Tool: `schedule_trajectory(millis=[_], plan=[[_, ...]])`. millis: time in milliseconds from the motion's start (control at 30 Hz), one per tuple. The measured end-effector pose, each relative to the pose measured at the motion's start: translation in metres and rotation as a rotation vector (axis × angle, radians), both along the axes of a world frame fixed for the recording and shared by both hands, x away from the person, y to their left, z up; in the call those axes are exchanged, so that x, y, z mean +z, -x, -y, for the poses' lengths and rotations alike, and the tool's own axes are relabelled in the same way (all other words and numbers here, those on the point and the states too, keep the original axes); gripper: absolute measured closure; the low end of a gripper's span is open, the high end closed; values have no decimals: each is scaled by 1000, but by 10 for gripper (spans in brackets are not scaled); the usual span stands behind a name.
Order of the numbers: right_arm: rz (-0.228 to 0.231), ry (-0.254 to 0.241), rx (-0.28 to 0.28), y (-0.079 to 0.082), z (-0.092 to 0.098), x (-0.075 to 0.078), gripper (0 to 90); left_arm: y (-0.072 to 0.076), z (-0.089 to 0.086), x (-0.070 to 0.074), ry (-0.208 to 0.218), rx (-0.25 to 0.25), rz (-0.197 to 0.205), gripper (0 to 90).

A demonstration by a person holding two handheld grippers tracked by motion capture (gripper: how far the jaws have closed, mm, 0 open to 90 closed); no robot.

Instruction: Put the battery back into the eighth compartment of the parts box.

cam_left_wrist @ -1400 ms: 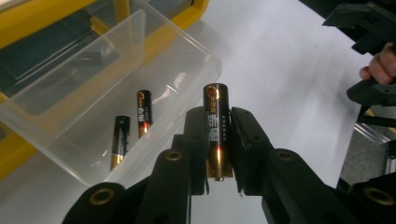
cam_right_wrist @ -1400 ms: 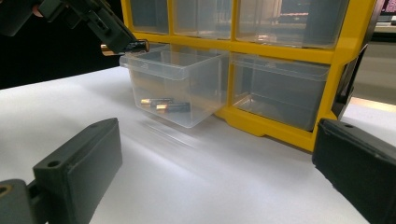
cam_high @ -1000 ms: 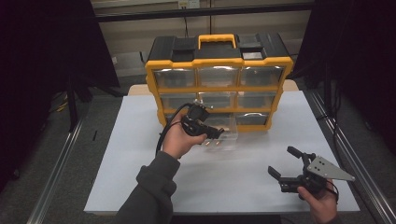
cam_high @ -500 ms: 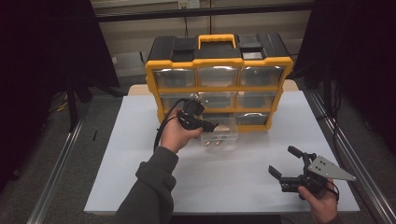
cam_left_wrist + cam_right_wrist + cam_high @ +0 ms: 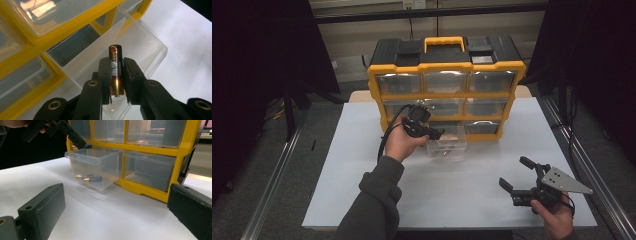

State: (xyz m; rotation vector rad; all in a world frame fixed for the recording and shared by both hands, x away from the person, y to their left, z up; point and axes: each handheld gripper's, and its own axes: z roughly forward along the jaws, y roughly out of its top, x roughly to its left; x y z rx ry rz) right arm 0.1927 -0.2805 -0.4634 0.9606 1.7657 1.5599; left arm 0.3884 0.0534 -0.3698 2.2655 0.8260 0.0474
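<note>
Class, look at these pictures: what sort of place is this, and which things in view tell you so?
Probably a lab or workshop bench set up for recording: a white-topped table on bare flooring, dark curtains at both sides, and a yellow drawer organiser for small parts.

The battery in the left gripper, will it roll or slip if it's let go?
Likely yes. The battery is a smooth, stiff cylinder, so it could slide between the left gripper pads and would probably roll inside the clear drawer, whose walls should stop it.

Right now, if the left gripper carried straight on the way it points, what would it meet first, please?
Probably the pulled-out clear drawer: the left gripper, shut on a battery, points down into it. Depth is hard to judge.
</note>
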Motion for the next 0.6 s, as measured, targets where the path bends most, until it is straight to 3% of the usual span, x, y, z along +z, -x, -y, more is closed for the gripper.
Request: schedule_trajectory(millis=[67,233,300,333,467,567,600], plan=[[0,1,-4,0,0,0,11,-1,-1,-1,-21,-3,3,773],[0,0,-3,0,0,0,11,-4,1,-4,1,13,19,773],[2,0,-1,0,0,0,11,-5,1,-5,-12,17,12,773],[2,-3,-1,0,0,0,11,-5,3,-6,10,23,21,773],[1,0,-1,0,0,0,11,-5,3,-7,-26,2,15,773],[0,-3,-5,0,0,0,11,-6,4,-8,-29,2,12,773],[-2,-1,-3,1,0,0,10,-7,4,-8,-22,-7,27,773]])
